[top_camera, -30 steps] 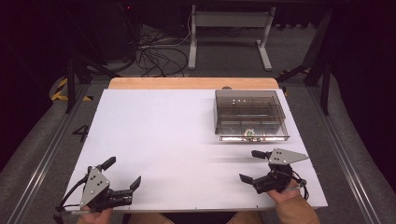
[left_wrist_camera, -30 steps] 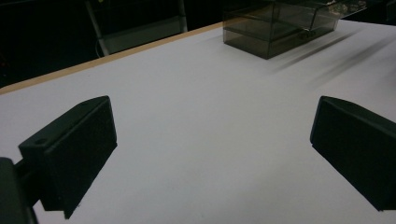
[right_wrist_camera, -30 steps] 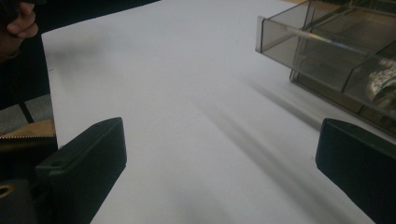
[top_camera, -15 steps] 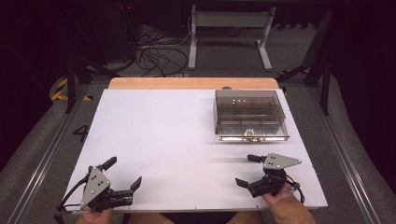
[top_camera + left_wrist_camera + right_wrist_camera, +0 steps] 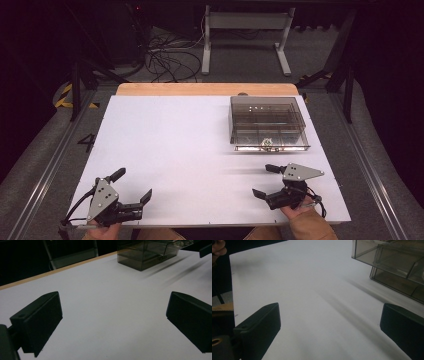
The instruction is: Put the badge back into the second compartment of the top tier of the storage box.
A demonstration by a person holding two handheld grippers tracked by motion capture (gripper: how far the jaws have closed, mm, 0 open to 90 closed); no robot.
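A smoky clear plastic box (image 5: 267,122) with inner compartments sits on the white table top (image 5: 185,140) at the far right. Something small and metallic (image 5: 267,144) lies at its near edge. My left gripper (image 5: 133,183) rests open at the near left corner, nothing between its jaws. My right gripper (image 5: 261,180) is open and empty at the near right, a short way in front of the box. The left gripper view has my open left gripper (image 5: 112,322) over bare table, the box (image 5: 150,252) far off. In the right gripper view my open right gripper (image 5: 329,332) points left of the box (image 5: 392,262).
A wooden strip (image 5: 205,89) edges the far side of the table. Beyond it lie floor cables (image 5: 167,55) and a metal stand (image 5: 245,30). Metal rails (image 5: 370,165) run along both sides. A hand (image 5: 218,248) is at the top left of the right gripper view.
My right gripper has slipped slightly toward the near edge of the table. The left gripper and the box have stayed put.
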